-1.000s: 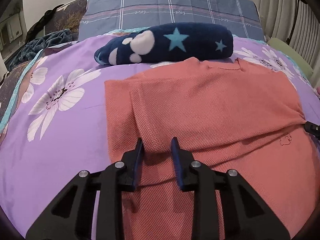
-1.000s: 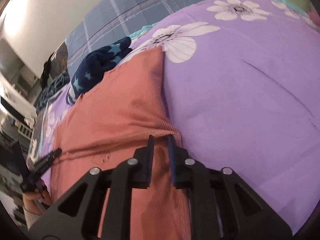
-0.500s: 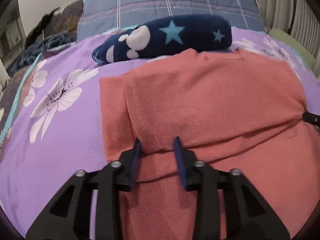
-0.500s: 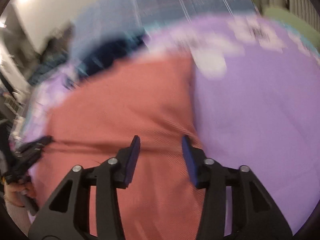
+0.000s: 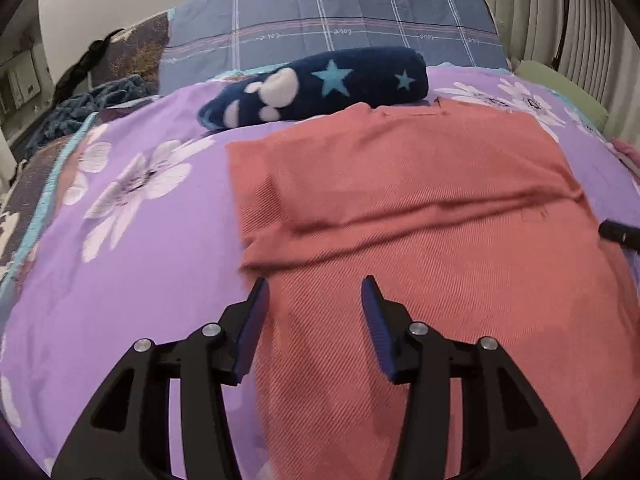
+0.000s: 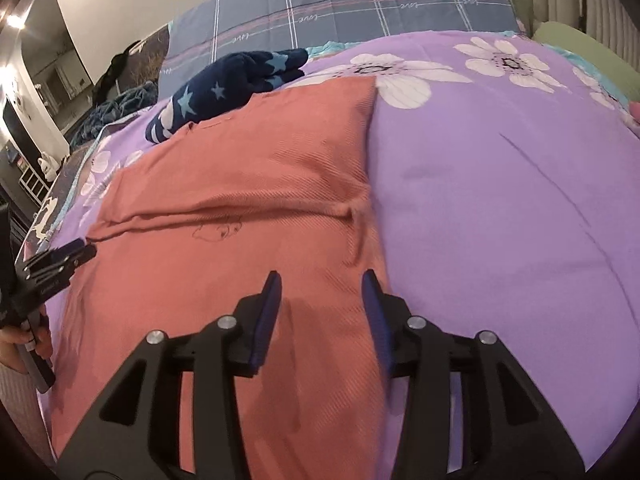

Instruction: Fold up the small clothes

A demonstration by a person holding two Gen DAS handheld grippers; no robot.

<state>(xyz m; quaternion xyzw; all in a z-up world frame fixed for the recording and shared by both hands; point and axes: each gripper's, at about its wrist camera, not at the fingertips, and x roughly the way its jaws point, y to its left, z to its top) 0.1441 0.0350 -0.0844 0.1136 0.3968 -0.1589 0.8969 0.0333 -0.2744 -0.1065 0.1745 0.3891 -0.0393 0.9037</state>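
I've got the salmon knit top (image 5: 420, 184) flat on the purple floral bedspread (image 5: 132, 248), its fold crease running left-right just beyond both grippers. Left gripper (image 5: 314, 294) hangs spread and empty over the near-left edge, right gripper (image 6: 322, 290) likewise near-right, equally close.

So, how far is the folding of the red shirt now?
Done: one cross fold lies over the red shirt, its edge running across the middle. In hand: nothing; left claw and right claw are open above it. Left: the lower part is unfolded.
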